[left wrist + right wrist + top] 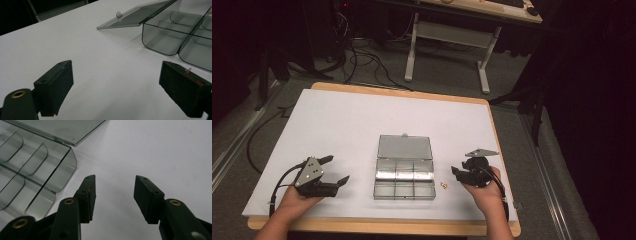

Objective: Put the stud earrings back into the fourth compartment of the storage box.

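Left gripper (337, 170): we see it held low over the white table top (337, 120), jaws spread wide with nothing between them. In its own view the pads (57, 85) stand far apart above bare white surface, pointing toward the clear compartment box (404, 177).

Right gripper (457, 172): jaws parted too, empty, a clear gap between the pads (88, 195) in its own view. It sits just right of the box.

The box lies at the table's middle, near the person's edge, between the two grippers. Its lid (405, 147) is swung open and lies flat behind it. We count six compartments.

Small brass-coloured pieces (444, 185) lie on the table between the box and the right gripper; we cannot tell what they are.
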{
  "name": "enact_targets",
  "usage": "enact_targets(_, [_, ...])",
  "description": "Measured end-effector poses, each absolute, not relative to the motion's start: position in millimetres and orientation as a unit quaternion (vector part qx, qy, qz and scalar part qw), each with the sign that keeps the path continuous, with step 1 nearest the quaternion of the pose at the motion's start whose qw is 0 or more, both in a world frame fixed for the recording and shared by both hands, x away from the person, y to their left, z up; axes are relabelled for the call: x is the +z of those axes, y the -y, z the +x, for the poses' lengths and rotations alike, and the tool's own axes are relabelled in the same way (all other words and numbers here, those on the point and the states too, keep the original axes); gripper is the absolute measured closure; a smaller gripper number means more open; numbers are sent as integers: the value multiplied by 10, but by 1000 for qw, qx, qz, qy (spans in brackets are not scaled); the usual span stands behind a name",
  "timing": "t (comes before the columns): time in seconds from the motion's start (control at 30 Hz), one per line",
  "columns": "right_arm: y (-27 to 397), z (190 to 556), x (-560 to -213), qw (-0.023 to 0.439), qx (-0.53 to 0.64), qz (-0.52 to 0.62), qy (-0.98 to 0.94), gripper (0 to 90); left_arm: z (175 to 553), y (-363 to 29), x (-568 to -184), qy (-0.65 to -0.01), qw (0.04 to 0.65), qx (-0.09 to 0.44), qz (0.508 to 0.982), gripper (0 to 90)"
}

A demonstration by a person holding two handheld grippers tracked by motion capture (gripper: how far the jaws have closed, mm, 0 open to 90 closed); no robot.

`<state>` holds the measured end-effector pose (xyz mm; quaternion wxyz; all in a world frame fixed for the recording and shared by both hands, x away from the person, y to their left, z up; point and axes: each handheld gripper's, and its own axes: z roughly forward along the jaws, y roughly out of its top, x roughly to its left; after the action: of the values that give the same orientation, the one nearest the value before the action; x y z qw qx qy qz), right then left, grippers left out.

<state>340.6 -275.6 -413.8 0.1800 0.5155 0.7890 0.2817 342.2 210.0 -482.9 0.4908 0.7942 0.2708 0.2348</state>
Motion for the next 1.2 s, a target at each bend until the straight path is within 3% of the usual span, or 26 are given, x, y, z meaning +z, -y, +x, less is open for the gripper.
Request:
enact_targets(0.13, [2786,3378,-4123,156,280,516,-794,604,3419,-2098,-4829,-271,491,235,794,126])
enact_targets(1.2, [2527,3413,-4326,76,225,470,-850,759,3416,-2091,-4830,-267,490,235,796,127])
